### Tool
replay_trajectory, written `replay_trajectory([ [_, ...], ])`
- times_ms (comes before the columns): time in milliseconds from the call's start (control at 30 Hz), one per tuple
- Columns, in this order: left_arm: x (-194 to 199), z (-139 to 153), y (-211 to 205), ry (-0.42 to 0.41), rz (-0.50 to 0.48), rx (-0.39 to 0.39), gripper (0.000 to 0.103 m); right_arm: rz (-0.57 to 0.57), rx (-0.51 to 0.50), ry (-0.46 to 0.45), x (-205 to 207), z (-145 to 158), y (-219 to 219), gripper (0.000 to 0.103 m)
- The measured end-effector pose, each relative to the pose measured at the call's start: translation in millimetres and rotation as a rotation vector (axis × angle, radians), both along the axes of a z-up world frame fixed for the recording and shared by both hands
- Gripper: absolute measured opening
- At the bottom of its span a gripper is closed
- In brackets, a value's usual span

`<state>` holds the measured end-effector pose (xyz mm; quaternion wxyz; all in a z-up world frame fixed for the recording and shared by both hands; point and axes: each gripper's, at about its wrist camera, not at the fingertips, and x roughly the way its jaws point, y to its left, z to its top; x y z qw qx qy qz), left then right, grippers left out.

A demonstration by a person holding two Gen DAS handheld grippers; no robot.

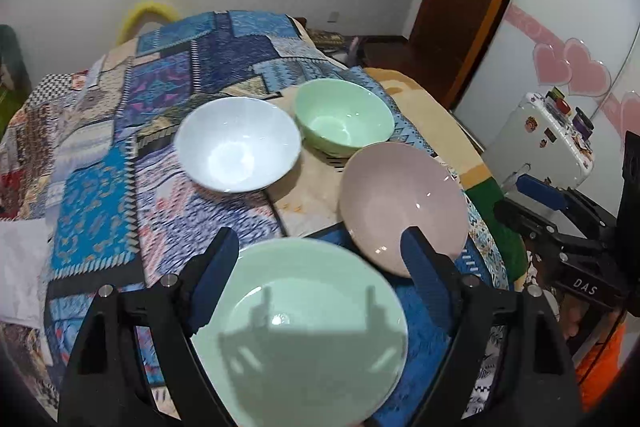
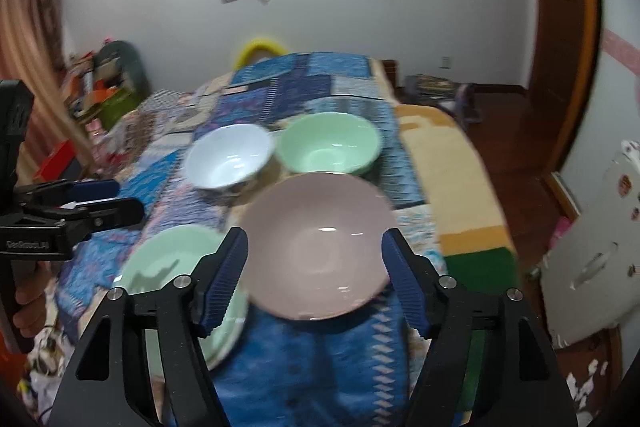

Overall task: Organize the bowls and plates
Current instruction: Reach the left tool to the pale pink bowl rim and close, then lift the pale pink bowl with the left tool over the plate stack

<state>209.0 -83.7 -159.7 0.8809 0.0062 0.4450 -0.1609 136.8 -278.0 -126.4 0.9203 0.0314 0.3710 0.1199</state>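
1. The left gripper (image 1: 320, 259) is open wide and holds nothing — the green plate (image 1: 304, 331) lies on the patchwork cloth (image 1: 96, 219) below its fingers.
2. The right gripper (image 2: 314, 259) is open too, empty, above the pink plate (image 2: 320, 243).
3. The white bowl (image 1: 238, 145) and green bowl (image 1: 344, 117) stand side by side behind the plates.

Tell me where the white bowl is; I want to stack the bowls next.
In both wrist views the white bowl sits on the patchwork cloth at the far left of the dishes, beside the green bowl and beyond the green plate.
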Motion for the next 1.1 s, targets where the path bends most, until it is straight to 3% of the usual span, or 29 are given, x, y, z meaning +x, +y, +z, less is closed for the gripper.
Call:
replay_trajectory([
  [467, 69.9, -77.9, -47.3, 0.145, -0.047, 0.051, 0.083, -0.091, 0.020, 0.151, 37.1, -65.6, -27.9, 0.067],
  [533, 74.6, -85.2, -49.6, 0.155, -0.051, 0.054, 0.073, -0.084, 0.036, 0.164, 39.7, -72.3, -26.8, 0.064],
  [600, 77.9, -90.6, -52.0, 0.164, -0.058, 0.057, 0.063, -0.069, 0.042, 0.176, 42.2, -77.4, -23.9, 0.051],
  [733, 82.2, -101.3, -53.5, 0.191, -0.071, 0.044, 0.042, -0.043, 0.052, 0.190, 42.4, -84.1, -17.0, 0.041],
  [900, 82.8, -108.6, -56.9, 0.219, -0.104, 0.011, 0.020, -0.019, 0.098, 0.219, 45.5, -90.8, -13.9, 0.017],
  [933, 81.9, -108.2, -58.0, 0.220, -0.113, 0.006, 0.013, -0.019, 0.109, 0.225, 45.2, -90.8, -13.6, 0.017],
  [1100, 82.4, -107.4, -57.8, 0.233, -0.105, -0.006, 0.014, -0.036, 0.152, 0.239, 44.7, -89.3, -18.1, 0.016],
])
